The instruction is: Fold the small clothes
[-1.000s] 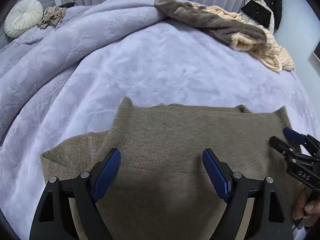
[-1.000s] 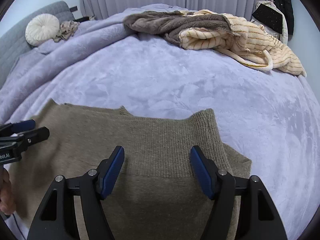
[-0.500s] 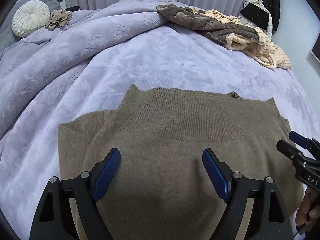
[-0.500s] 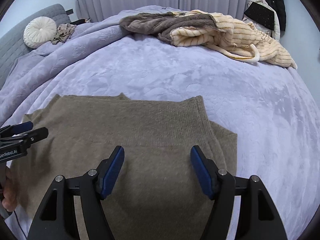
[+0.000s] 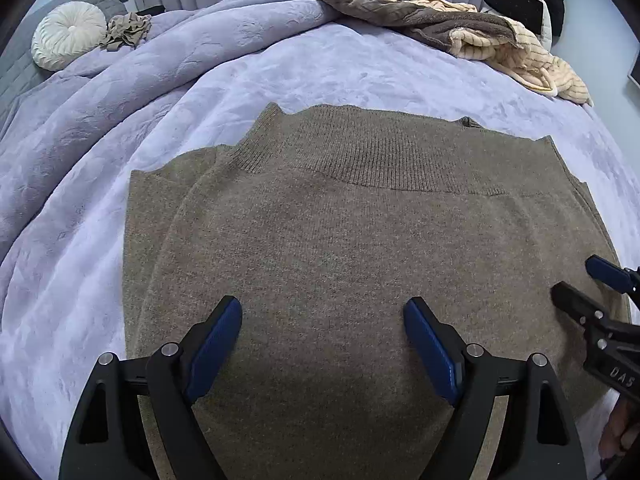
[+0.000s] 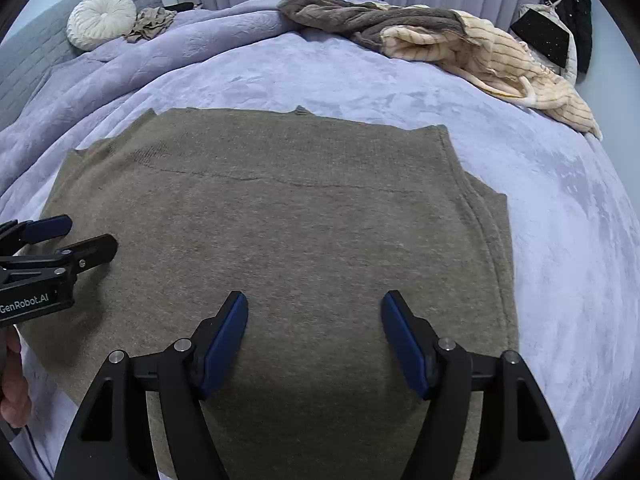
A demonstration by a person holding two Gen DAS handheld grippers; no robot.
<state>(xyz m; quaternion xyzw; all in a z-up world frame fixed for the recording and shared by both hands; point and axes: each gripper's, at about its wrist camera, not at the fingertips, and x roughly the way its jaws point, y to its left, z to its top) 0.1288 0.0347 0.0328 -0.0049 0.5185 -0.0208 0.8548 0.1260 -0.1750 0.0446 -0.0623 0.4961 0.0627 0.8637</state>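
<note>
A taupe knit sweater (image 5: 340, 248) lies folded flat on the lavender bedspread (image 5: 320, 68), its ribbed band (image 5: 380, 156) on the far side. My left gripper (image 5: 322, 320) hovers open over the sweater's near left part with nothing between its blue pads. My right gripper (image 6: 314, 316) hovers open over the near right part, also holding nothing. Each gripper shows in the other's view: the right gripper (image 5: 588, 284) at the right edge, the left gripper (image 6: 80, 236) at the left edge. A folded-under layer (image 6: 488, 208) sticks out along the sweater's right side.
A heap of brown and cream striped clothes (image 6: 460, 40) lies at the far right of the bed. A round white cushion (image 6: 102, 20) and a small crumpled beige garment (image 6: 150, 24) sit at the far left by the grey headboard. Dark clothes (image 6: 568, 20) hang at the far right.
Both grippers have drawn back toward the near edge of the bed, so more of the sweater lies beyond the fingers. Their jaws stay open; the sweater lies still.
</note>
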